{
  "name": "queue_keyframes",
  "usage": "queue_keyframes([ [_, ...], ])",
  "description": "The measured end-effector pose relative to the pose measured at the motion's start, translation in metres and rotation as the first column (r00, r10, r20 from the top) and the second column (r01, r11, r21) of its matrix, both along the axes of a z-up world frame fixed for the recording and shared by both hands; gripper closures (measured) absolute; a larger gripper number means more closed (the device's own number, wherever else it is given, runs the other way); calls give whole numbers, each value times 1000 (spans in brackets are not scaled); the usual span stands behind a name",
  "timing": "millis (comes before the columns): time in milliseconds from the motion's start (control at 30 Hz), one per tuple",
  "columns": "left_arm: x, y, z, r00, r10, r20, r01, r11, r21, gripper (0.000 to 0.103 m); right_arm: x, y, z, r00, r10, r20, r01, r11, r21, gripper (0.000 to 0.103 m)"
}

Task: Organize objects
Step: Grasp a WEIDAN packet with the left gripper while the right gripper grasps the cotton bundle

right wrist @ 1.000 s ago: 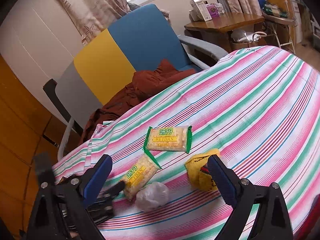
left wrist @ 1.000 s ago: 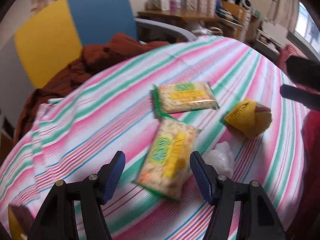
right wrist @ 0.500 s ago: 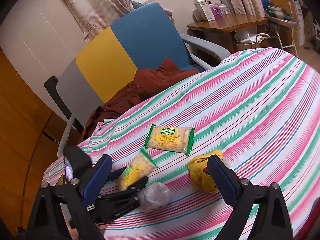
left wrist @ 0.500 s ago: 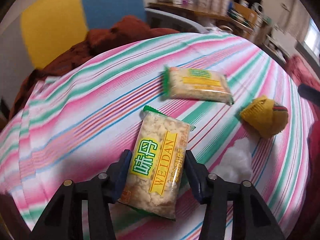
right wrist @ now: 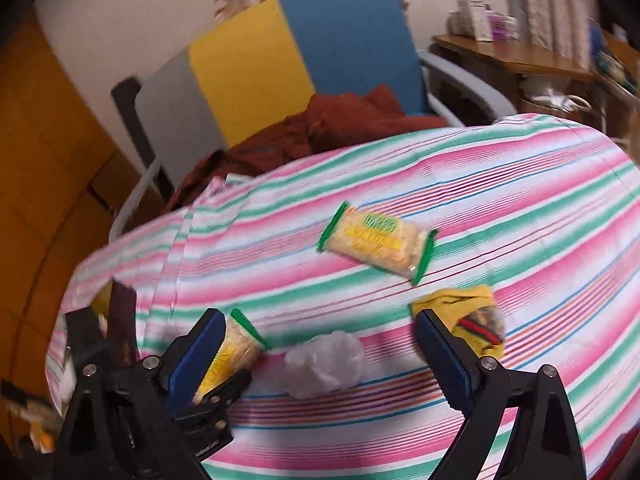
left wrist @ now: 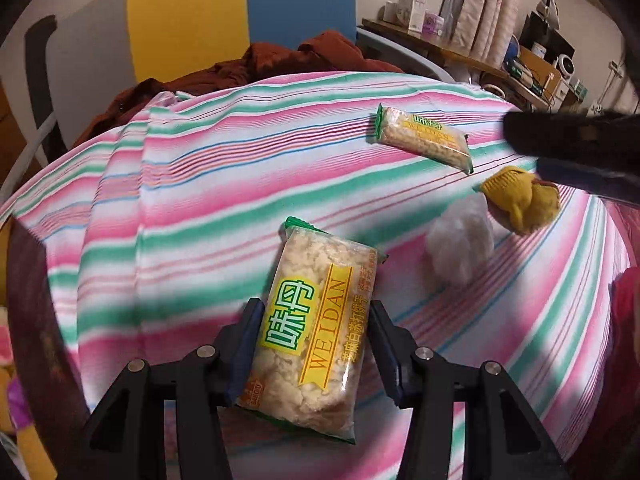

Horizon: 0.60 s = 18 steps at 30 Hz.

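The left gripper (left wrist: 312, 352) is clamped on a cracker packet (left wrist: 316, 336), apparently lifted above the striped cloth (left wrist: 200, 200); the right gripper (right wrist: 320, 356), jaws apart, hovers over a plastic wad (right wrist: 326, 362) beside the packet.

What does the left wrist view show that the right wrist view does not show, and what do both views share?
Only the left wrist view shows the readable WEIDAN label on the held cracker packet, with the left claw shut on its sides.

Only the right wrist view shows the open right claw, nothing between its fingers, and the whole chair back.

Both show the second cracker packet lying flat, the white plastic ball, the yellow bundle and the striped tablecloth.
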<state>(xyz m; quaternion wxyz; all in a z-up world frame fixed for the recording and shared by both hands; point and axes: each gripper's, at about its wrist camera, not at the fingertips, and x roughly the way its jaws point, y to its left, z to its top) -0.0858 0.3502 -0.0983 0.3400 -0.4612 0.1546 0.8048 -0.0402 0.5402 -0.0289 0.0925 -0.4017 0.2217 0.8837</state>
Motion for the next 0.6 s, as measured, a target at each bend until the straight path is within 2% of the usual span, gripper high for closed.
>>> queue_keyframes([
  [167,12,-7,-3,999,-6,-38,6,1000,17,51,-16,-17,-20,993,63,99,-68,996,50,11],
  [500,10,-15,-4,1000,3,-31,-1,998,69,51,-36,-30,-57,962,119,246,-145,985,92,11],
  [600,12,-14,-4,999,3,-44,0,998,63,51,-38,-31,-64,952,126,278,-162,980,112,30],
])
